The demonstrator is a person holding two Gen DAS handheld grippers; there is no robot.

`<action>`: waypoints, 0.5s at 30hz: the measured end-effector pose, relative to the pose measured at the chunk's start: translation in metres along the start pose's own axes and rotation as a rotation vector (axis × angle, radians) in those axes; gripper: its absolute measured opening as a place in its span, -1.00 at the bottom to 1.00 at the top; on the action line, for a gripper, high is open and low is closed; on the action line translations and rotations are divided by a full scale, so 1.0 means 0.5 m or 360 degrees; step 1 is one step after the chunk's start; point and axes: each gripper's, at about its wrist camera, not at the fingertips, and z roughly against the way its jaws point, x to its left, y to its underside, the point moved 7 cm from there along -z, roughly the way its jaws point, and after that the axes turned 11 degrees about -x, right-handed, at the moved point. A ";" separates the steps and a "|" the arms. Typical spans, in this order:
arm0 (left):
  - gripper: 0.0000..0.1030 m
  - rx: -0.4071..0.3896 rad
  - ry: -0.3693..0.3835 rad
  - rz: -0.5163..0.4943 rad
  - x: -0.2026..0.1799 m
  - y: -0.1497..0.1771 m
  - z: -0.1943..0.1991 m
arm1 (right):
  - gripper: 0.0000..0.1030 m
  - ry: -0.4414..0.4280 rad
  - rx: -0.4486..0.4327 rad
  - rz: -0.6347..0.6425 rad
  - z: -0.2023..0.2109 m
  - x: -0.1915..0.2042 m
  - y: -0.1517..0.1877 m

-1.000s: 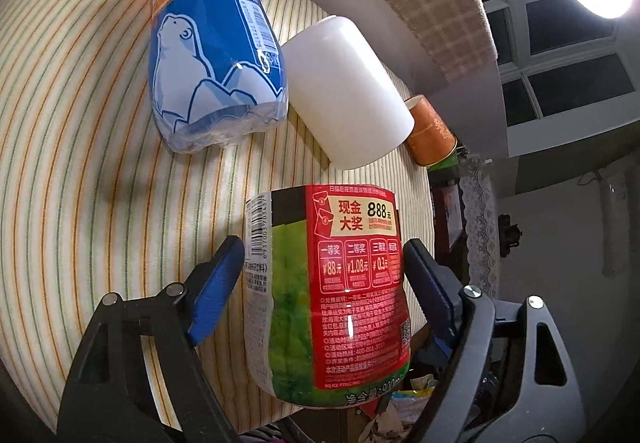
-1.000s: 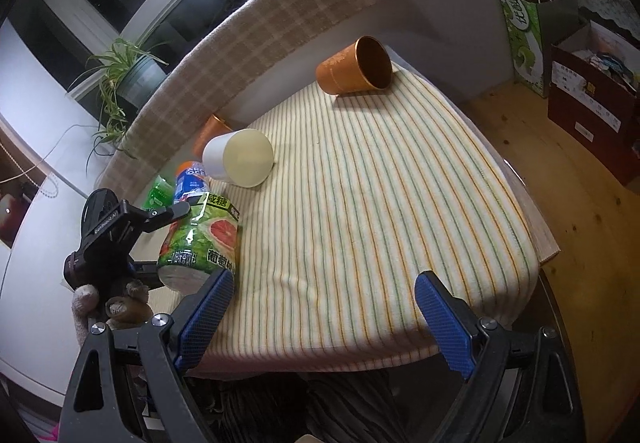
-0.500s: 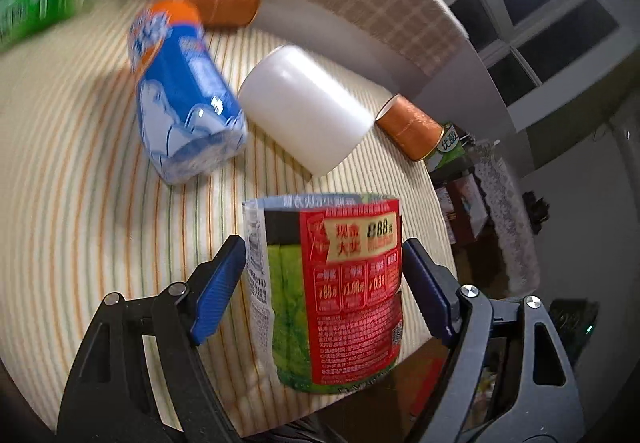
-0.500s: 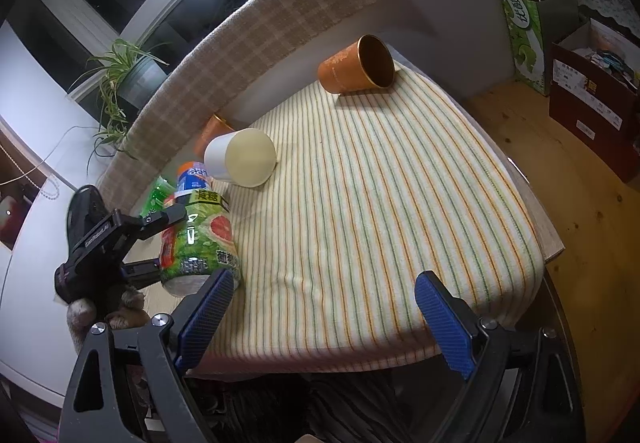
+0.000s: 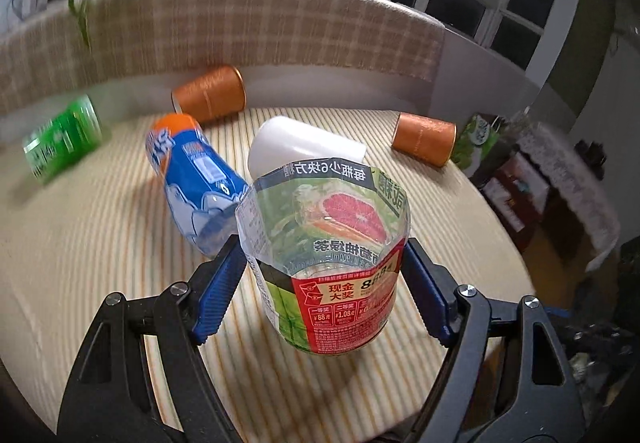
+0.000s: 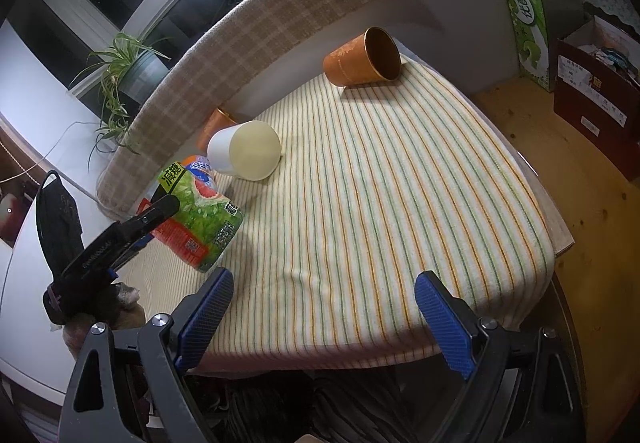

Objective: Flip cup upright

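The left gripper (image 5: 324,275) clamps the cut-off bottle cup (image 5: 326,263) low in the centre of the left wrist view, its blue pads (image 5: 220,283) pressed on either side of the red and green label; the cup's open, jagged rim faces up and its base sits at the striped cloth (image 5: 100,243), though actual contact with the cloth cannot be told. In the right wrist view the same cup (image 6: 200,219) appears at the left of the frame, leaning a little, with the left gripper (image 6: 132,231) closed around it. The right gripper (image 6: 324,317) at the bottom of that view hangs with its jaws spread wide and nothing between them, over the near edge of the cloth (image 6: 380,203). Just behind the cup in the left wrist view lies a blue bottle cup (image 5: 196,179) on its side, and beside that a white cup (image 5: 304,147), also on its side. An orange cup (image 5: 210,95) lies toppled in the upper middle near the checked backrest (image 5: 240,27), a second orange cup (image 5: 424,139) lies at the right, and a blurred green can (image 5: 60,139) lies at the left. A plant (image 6: 120,75) stands at the upper left of the right wrist view
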 end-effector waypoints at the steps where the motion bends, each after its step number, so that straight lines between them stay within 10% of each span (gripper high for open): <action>1: 0.56 -0.0010 -0.0012 -0.0023 -0.003 -0.001 -0.001 | 0.82 0.0000 -0.0001 -0.0001 0.001 0.000 0.000; 15: 0.56 -0.0026 -0.0068 -0.0181 -0.022 0.024 -0.009 | 0.82 -0.0003 -0.0002 0.0004 0.002 0.003 0.001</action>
